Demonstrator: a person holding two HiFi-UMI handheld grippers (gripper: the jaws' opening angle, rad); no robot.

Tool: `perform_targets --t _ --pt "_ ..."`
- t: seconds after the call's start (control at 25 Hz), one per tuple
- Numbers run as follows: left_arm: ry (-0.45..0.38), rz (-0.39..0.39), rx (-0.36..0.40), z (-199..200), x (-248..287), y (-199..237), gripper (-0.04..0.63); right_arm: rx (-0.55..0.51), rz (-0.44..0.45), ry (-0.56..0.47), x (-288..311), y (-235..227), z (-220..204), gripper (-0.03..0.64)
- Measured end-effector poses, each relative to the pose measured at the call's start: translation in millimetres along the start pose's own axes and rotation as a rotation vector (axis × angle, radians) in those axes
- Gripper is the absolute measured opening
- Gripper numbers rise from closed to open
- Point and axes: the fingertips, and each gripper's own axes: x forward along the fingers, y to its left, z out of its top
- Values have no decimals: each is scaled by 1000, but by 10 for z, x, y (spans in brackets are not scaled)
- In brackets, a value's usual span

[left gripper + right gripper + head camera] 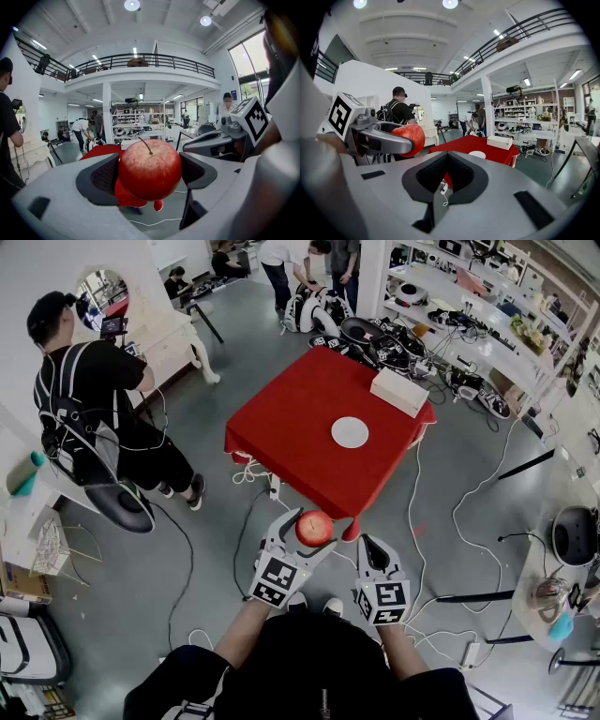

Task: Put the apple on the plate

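A red apple [315, 528] is clamped between the pads of my left gripper [307, 534], held in the air over the grey floor just short of the red table [281, 432]. In the left gripper view the apple [150, 169] sits stem-up and fills the gap between both pads. A round white plate [350, 432] lies on the table's right half, well ahead of the apple. My right gripper [367, 546] hovers beside the left one, shut and holding nothing. The right gripper view shows the apple [410, 138] at the left and the plate [476, 154] on the table ahead.
A white box [400, 390] sits at the table's far right corner. A person in black [94, 399] stands at the left beside a chair. Cables [441, 521] trail over the floor to the right. Cluttered benches [469, 324] line the back right.
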Motion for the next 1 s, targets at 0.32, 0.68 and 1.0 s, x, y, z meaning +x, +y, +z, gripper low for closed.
perform_targets --t 0.32,0.68,1.0 --pt "4 -18 1 -32 65 11 394 14 21 -30 -28 66 -22 11" --pt "0 -37 7 13 73 -46 394 -42 7 -74 -107 121 105 11" --pt "13 -40 9 -9 55 -68 394 -33 13 -59 -104 141 80 11"
